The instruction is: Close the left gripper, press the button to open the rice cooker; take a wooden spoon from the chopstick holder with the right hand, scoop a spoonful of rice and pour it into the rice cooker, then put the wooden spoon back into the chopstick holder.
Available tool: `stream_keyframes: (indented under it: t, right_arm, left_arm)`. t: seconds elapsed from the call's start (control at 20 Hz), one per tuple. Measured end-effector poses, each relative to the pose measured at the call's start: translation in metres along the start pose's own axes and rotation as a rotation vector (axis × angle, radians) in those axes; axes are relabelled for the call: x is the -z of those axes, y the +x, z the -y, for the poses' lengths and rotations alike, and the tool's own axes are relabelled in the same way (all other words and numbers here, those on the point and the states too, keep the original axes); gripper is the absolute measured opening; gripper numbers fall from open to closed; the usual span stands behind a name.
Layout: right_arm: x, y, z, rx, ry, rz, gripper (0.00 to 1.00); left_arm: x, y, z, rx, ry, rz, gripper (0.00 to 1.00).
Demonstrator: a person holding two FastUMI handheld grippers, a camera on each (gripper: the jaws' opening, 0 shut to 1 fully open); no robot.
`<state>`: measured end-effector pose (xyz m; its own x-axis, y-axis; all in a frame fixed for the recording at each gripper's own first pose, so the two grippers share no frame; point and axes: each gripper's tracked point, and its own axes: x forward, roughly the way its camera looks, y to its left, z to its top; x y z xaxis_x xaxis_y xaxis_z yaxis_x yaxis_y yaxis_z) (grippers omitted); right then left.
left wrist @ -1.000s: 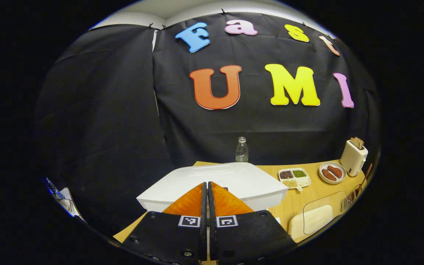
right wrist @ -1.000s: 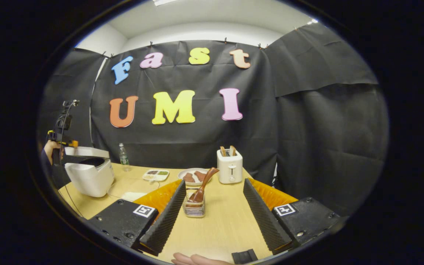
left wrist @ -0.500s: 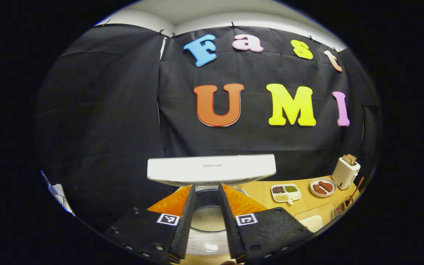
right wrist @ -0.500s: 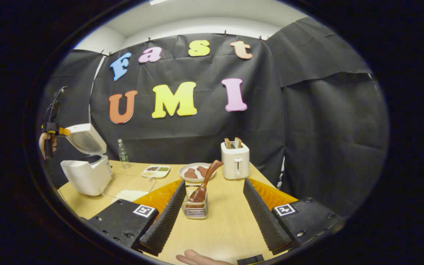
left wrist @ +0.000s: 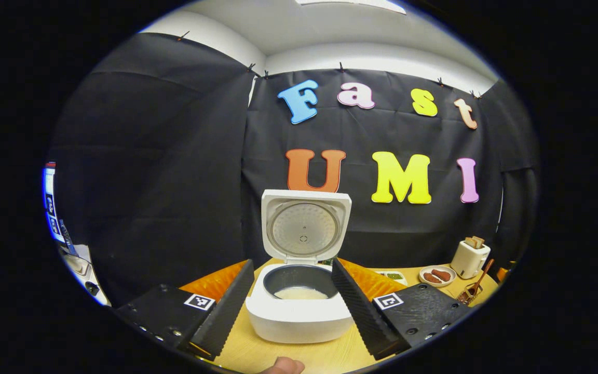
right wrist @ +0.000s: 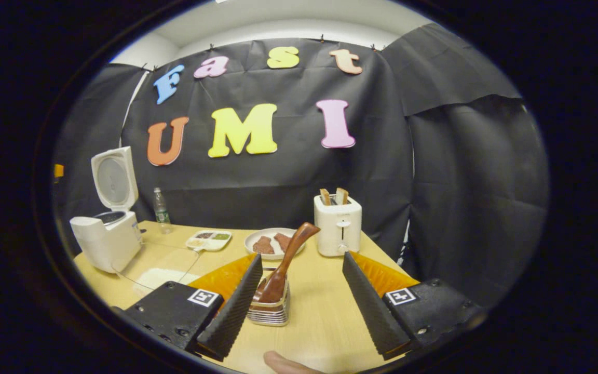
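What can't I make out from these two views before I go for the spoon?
- Wooden spoon: right gripper view, its bowl is hidden inside the chopstick holder.
- Rice cooker: left gripper view, the inner pot's depth is hidden by its rim.
- Sectioned dish: right gripper view, contents too small to identify.
- Clear tray of rice: cut off by the right gripper.

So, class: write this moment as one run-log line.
rice cooker: lid up | left gripper: open | right gripper: open, facing chopstick holder | wooden spoon: in holder, ungrasped
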<state>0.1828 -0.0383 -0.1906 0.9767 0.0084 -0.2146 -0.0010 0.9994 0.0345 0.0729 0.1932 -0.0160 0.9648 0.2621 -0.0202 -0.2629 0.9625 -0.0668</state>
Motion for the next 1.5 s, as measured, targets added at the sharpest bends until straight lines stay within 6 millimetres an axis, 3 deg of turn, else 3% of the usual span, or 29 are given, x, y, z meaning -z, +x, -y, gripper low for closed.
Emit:
stream_keyframes:
  t: [0.2,0.4,0.55,0.75,0.8,0.85,0.95,1.0,1.05,1.1,1.15,1.3,1.5]
  right_arm:
    - [0.018,0.042,-0.004,0.003,0.003,-0.059,1.0]
    - [0.033,0.072,-0.019,-0.032,0.038,-0.11,0.98]
    - [0.026,0.087,-0.019,0.006,0.032,-0.09,1.0]
    - [0.035,0.11,-0.03,-0.007,0.094,-0.169,0.86]
    - [0.034,0.114,-0.03,-0.005,0.114,-0.182,0.75]
    - [0.03,0.119,-0.032,-0.017,0.13,-0.178,0.76]
    - [0.035,0.128,-0.036,-0.031,0.138,-0.204,0.59]
    - [0.036,0.127,-0.039,-0.048,0.146,-0.217,0.47]
    - [0.038,0.125,-0.044,-0.07,0.159,-0.229,0.41]
    - [0.037,0.121,-0.045,-0.085,0.174,-0.229,0.26]
    - [0.032,0.118,-0.046,-0.097,0.192,-0.22,0.29]
    - [0.017,0.102,-0.034,-0.067,0.217,-0.153,0.2]
    - [-0.01,0.086,-0.038,-0.084,0.191,-0.088,0.16]
  left_arm:
    - [0.01,-0.049,-0.007,0.035,-0.019,0.016,0.95]
    - [0.037,-0.083,-0.016,0.072,-0.014,-0.022,0.94]
    - [0.045,-0.105,-0.028,0.058,-0.029,-0.007,0.94]
    - [0.061,-0.125,-0.027,0.073,-0.039,0.005,0.94]
    - [0.064,-0.126,-0.029,0.068,-0.039,0.007,0.94]
    - [0.066,-0.128,-0.029,0.069,-0.043,0.005,0.94]
    - [0.074,-0.131,-0.018,0.097,-0.056,-0.011,0.94]
    - [0.078,-0.135,-0.008,0.119,-0.059,-0.021,0.94]
    - [0.082,-0.138,0.001,0.145,-0.055,-0.028,0.94]
    - [0.086,-0.14,0.01,0.17,-0.042,-0.031,0.94]
    - [0.087,-0.142,0.018,0.188,-0.028,-0.028,0.94]
    - [0.092,-0.144,0.03,0.219,0.008,-0.026,0.94]
    - [0.099,-0.149,0.037,0.228,0.048,-0.02,0.94]
